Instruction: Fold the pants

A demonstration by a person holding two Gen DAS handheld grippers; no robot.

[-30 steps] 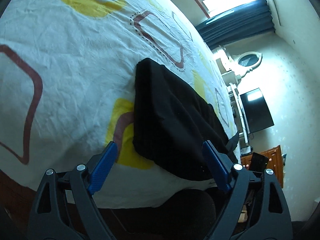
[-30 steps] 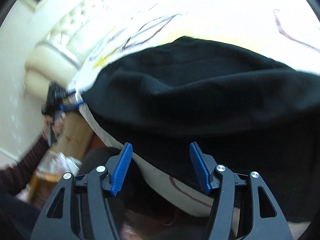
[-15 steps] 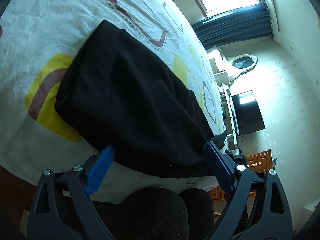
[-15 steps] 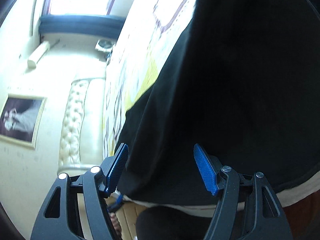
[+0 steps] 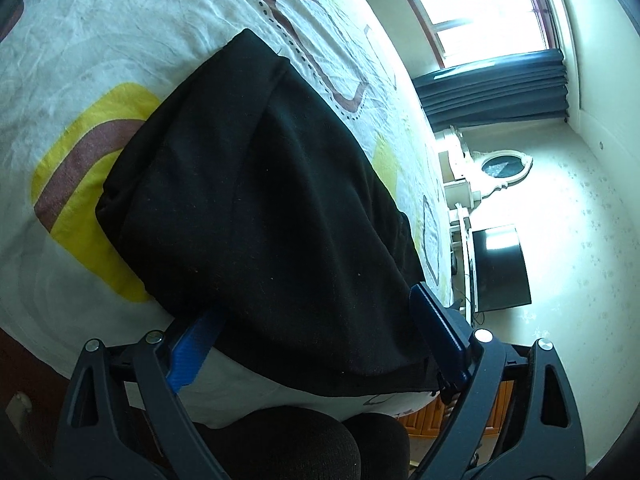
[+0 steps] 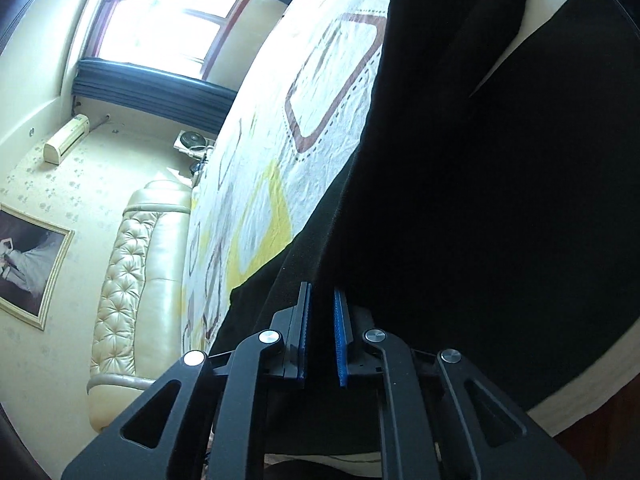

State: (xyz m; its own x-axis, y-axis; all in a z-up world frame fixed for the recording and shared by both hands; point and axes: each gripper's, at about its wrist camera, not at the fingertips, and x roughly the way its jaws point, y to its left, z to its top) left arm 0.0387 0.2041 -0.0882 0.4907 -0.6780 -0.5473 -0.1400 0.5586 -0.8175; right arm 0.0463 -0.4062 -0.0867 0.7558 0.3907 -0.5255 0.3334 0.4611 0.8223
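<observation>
From my left wrist view I get the whole bundle: the black pants (image 5: 256,208) lie folded on the bed sheet (image 5: 100,52), near its close edge, with a window (image 5: 472,8), dark curtain (image 5: 496,88), oval mirror (image 5: 500,166) and television (image 5: 500,268) at the far side of the room. The right wrist view shows none of that outline; it gives me black cloth (image 6: 480,200) filling most of the picture, plus a tufted headboard (image 6: 132,272), a framed picture (image 6: 28,264) and a wall air conditioner (image 6: 66,138). Left gripper (image 5: 316,332): jaws spread wide, straddling the near edge of the pants, the cloth lying between the blue pads (image 5: 192,348) without being pressed; the left-hand pad is partly tucked under the fabric. Right gripper (image 6: 322,336): pads brought nearly together, pinching a fold of the black cloth that runs up between them. Pants look matte, thick, lightly linted, with a rounded fold line across the top layer and a neat far corner. The near hem sits just short of the sheet's edge. Open patterned sheet lies to the left and beyond the bundle; a dark knee (image 5: 288,440) sits just under the near edge.
</observation>
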